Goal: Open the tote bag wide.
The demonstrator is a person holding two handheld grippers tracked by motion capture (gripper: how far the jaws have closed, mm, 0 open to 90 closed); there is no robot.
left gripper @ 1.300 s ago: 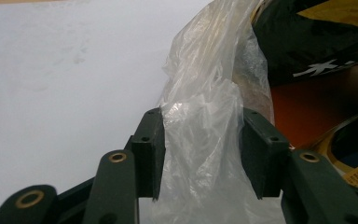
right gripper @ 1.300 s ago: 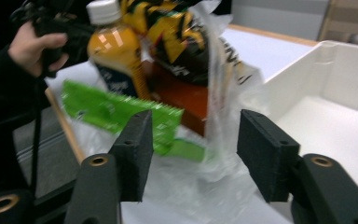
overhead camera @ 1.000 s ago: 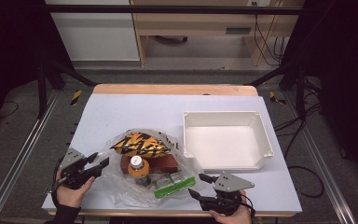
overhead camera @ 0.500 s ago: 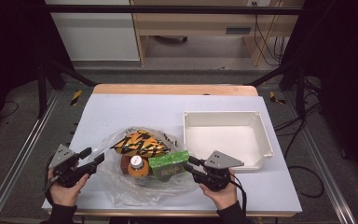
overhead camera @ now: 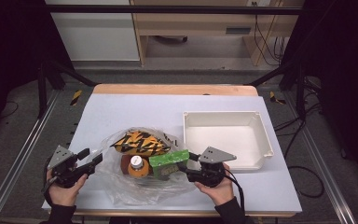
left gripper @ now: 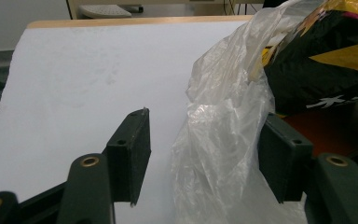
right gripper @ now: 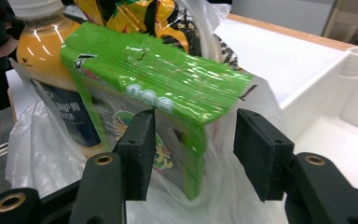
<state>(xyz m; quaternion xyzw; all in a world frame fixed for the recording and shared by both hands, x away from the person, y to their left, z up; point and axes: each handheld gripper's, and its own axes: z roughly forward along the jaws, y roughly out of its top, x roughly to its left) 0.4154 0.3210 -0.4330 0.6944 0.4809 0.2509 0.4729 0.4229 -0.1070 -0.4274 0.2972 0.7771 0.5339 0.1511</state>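
Observation:
A clear plastic bag [overhead camera: 140, 191] lies open on the table. In it are an orange-and-black snack bag [overhead camera: 140, 142], an orange drink bottle [overhead camera: 136, 165] and a green box [overhead camera: 170, 161]. The green box [right gripper: 158, 79] stands on edge against the bottle [right gripper: 46, 51]. Its near end sits between the jaws of my right gripper [right gripper: 191, 149] [overhead camera: 189, 164]. Those jaws have just been opening, and the right pad stands off the box. My left gripper [left gripper: 205, 154] [overhead camera: 92, 156] is open at the bag's left rim. A fold of plastic [left gripper: 219, 135] stands loose between its pads.
A white tray [overhead camera: 261, 135] sits empty right of the bag, close to my right hand, and its rim [right gripper: 335, 93] shows in the right gripper view. The pale table [overhead camera: 121, 112] stretches bare behind the bag. Dark floor and rails flank the table.
The green box lay flat at the bag's front. It now stands raised against the bottle. My right gripper moved up and left with it. The left hand has barely shifted.

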